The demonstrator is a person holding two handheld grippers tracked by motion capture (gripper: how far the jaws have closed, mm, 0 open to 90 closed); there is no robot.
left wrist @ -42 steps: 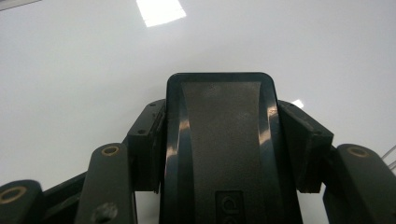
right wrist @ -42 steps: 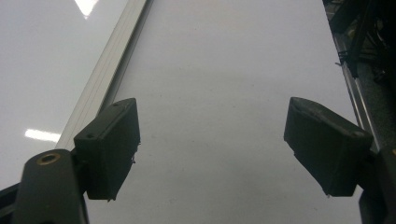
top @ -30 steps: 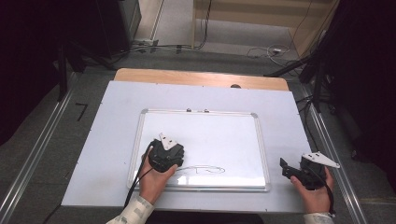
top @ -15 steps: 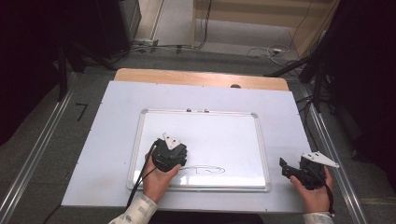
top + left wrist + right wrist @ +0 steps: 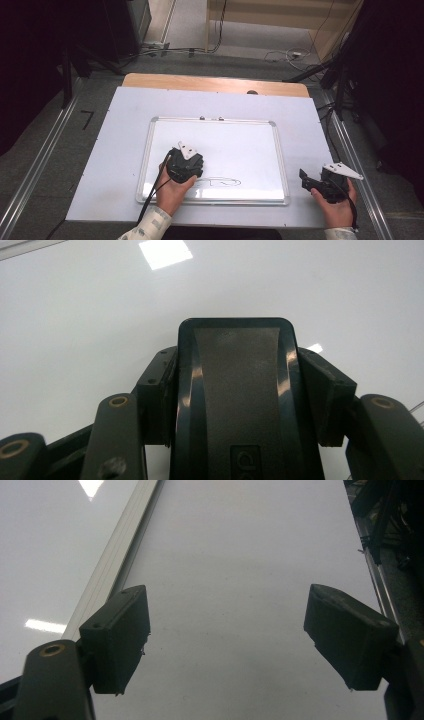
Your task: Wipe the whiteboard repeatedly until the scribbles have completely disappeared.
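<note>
In the high view we find the left gripper (image 5: 186, 165) low and left of centre, over the lower left part of the whiteboard (image 5: 240, 145), which lies flat in the middle of the white table (image 5: 120, 130). From above, the gripper body hides what sits between its jaws. The left gripper view settles it: a black eraser (image 5: 236, 390) with a dark felt face stands centre frame, its rounded end towards the board, and both jaw pads clamp its sides, so the jaws are clenched on it. That view shows the board only as glossy white with lamp reflections.

Moving right in the high view, a thin dark scribble (image 5: 222, 181) runs along the lower middle of the board, just right of the left gripper; the left gripper view does not take it in.

At lower right of the high view, the right gripper (image 5: 320, 184) rests off the board's frame, over bare table. The high view is too small to judge its jaws. In the right gripper view (image 5: 225, 640) the two pads stand far apart, released, with plain table between them, and the board's metal edge (image 5: 117, 565) runs up the left of that frame.
</note>
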